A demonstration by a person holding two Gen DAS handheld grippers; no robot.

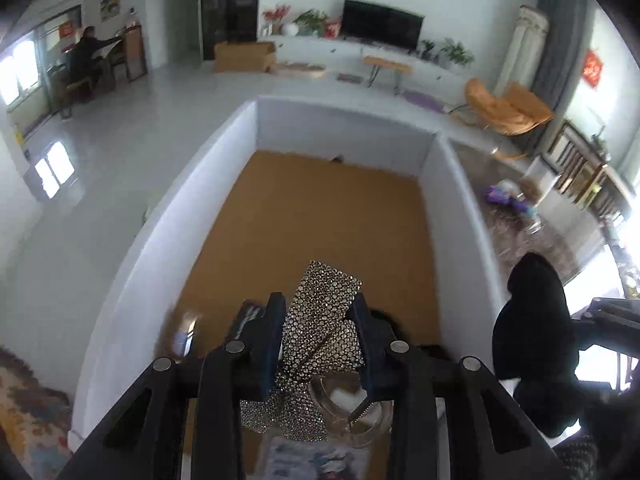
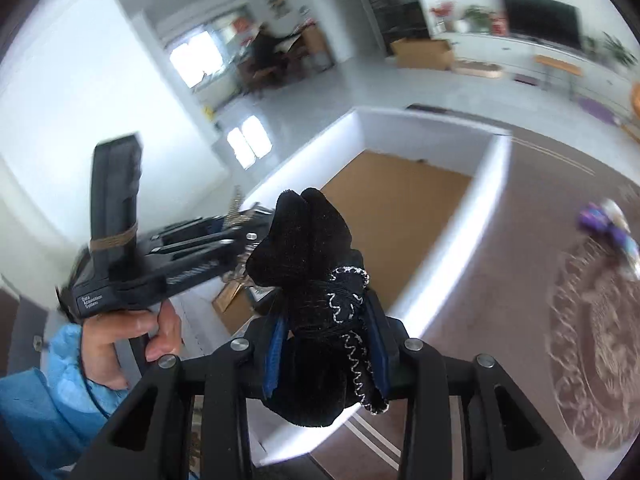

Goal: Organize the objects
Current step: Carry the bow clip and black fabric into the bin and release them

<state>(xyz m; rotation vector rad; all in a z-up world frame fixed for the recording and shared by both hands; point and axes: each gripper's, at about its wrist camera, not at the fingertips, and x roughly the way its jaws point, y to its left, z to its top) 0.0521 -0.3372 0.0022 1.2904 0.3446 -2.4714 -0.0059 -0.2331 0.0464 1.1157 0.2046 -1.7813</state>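
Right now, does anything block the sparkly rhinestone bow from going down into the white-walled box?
Nothing visible does. The rhinestone bow, clamped in the left hand-held gripper, hangs over the white-walled box, whose brown floor ahead lies bare.

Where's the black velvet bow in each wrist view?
Left wrist: black velvet bow at the right edge, outside the box's right wall.
Right wrist: bow at centre bottom, clamped in the right gripper.
Shared landmark: the white-walled box with the brown floor, open in both views.
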